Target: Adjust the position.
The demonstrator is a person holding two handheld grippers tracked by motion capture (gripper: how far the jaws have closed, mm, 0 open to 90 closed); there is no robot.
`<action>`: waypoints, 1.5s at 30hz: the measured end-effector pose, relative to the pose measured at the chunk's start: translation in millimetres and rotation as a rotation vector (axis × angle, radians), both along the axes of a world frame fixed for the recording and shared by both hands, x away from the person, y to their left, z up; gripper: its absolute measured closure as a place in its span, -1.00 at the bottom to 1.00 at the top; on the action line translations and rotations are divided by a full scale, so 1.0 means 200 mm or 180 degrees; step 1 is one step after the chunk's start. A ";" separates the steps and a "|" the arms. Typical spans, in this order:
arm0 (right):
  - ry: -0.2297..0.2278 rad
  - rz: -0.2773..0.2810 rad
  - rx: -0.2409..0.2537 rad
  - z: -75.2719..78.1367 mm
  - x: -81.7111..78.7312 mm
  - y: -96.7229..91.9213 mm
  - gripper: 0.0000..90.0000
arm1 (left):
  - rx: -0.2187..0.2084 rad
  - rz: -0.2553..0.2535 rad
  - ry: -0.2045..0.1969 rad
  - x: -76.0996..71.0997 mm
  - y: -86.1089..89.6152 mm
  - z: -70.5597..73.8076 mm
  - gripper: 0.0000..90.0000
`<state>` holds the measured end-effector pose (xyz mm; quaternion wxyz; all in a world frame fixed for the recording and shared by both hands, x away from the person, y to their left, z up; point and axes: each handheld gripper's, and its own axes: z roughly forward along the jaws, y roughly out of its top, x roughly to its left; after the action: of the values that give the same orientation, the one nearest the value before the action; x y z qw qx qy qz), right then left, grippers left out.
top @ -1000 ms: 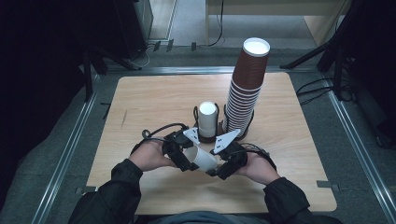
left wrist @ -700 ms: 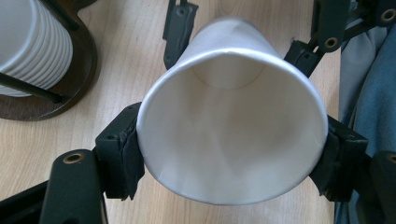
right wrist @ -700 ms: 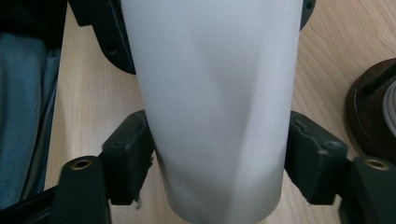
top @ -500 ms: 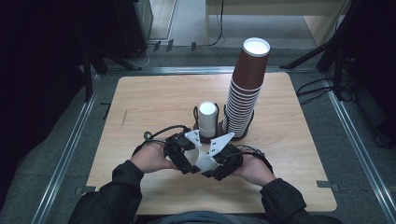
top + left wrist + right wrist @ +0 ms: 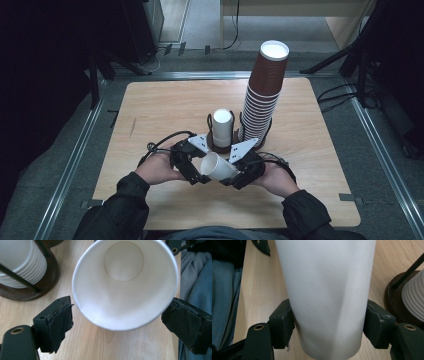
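The white paper cup (image 5: 218,167) lies on its side above the table, just in front of the white cup stack (image 5: 222,127); the right gripper (image 5: 329,332) pinches its body, so keep that squeeze light; the left gripper (image 5: 120,322) has just been opening, jaws spread clear of the rim; draw it straight back.

Just beyond the two claws, the short white cup stack (image 5: 222,127) and the tall brown cup stack (image 5: 264,90) on their dark stands block the way forward. The tabletop (image 5: 160,110) lies open to the left and behind them.
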<state>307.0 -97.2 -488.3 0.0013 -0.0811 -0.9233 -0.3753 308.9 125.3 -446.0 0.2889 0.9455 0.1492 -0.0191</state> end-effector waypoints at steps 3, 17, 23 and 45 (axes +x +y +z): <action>-0.0019 -0.0005 0.0014 0.01 0.00 -0.01 -0.28 | -0.0088 0.0063 0.0034 0.00 0.04 0.00 -0.77; -0.0031 -0.0045 0.0131 0.03 0.01 -0.04 -0.28 | -0.0641 0.0159 0.0084 0.00 0.09 -0.02 -0.78; 0.0006 -0.0027 0.0247 0.04 0.01 -0.05 -0.28 | -0.0956 0.0180 0.0090 0.00 0.06 -0.02 -0.77; 0.0159 -0.0038 0.0530 0.06 0.02 -0.06 -0.27 | -0.1329 0.0162 0.0070 0.01 0.02 -0.01 -0.48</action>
<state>310.5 -108.6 -476.8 0.0289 -0.0956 -0.8881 -0.4486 310.3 130.0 -448.5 0.4773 0.8607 0.1690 -0.0526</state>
